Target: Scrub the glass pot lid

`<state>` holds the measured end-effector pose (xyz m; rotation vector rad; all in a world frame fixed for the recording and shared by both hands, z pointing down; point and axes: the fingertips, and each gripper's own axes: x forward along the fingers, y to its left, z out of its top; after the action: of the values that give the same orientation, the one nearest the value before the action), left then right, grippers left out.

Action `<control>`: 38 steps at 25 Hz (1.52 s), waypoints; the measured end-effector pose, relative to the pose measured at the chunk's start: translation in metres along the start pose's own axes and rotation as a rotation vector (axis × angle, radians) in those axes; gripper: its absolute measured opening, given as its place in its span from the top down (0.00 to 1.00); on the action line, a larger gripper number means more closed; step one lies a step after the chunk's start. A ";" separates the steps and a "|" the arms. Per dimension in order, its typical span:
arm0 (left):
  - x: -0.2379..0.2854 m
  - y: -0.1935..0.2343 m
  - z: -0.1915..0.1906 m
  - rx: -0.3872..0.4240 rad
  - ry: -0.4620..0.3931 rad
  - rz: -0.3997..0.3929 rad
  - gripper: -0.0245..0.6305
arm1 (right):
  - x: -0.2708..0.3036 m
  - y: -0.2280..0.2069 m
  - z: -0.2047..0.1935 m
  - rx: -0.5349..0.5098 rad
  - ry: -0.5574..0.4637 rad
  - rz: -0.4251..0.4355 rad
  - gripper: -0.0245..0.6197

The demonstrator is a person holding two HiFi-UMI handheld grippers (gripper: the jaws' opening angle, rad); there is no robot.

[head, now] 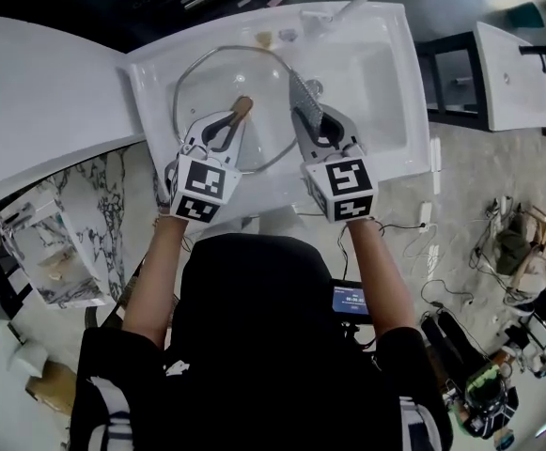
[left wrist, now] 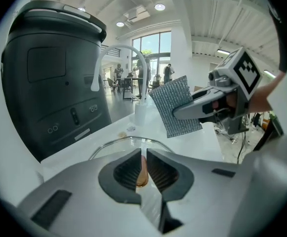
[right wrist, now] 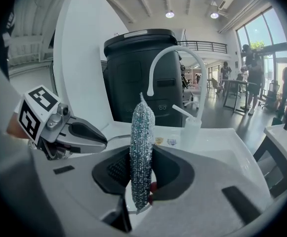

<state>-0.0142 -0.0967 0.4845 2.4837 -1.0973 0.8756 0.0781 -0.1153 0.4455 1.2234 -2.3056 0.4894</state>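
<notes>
A round glass pot lid stands tilted in the white sink. Its brown wooden knob is clamped between the jaws of my left gripper. In the left gripper view the knob sits between the shut pads, with the lid's metal rim just beyond. My right gripper is shut on a silver mesh scrub cloth that stands up from its jaws, just right of the lid. The right gripper view shows that cloth edge-on between the pads.
A white curved faucet rises at the sink's far edge, with a small white bottle beside it. A tall black bin stands behind the sink. A white counter runs to the left. Cables and gear lie on the floor at right.
</notes>
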 end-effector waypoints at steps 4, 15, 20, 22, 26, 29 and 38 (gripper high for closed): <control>0.010 0.005 -0.016 -0.021 0.043 0.011 0.95 | 0.007 -0.005 -0.013 -0.006 0.033 -0.005 0.85; 0.035 0.012 -0.043 -0.009 0.136 -0.033 0.71 | 0.021 -0.005 -0.041 0.020 0.086 0.014 0.85; 0.044 0.015 -0.047 0.018 0.157 -0.039 0.64 | 0.025 -0.006 -0.051 0.022 0.120 0.019 0.85; 0.049 0.014 -0.048 0.013 0.158 -0.056 0.62 | 0.026 -0.007 -0.056 0.023 0.139 0.019 0.85; 0.058 0.012 -0.053 0.024 0.178 -0.078 0.59 | 0.032 -0.004 -0.053 0.025 0.111 0.024 0.85; 0.063 0.011 -0.054 0.035 0.188 -0.095 0.59 | 0.034 -0.004 -0.056 0.020 0.113 0.025 0.85; 0.073 0.006 -0.055 0.119 0.219 -0.114 0.60 | 0.038 -0.007 -0.067 0.027 0.132 0.025 0.85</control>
<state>-0.0033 -0.1157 0.5733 2.4429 -0.8462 1.1757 0.0821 -0.1102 0.5224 1.1414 -2.2118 0.5937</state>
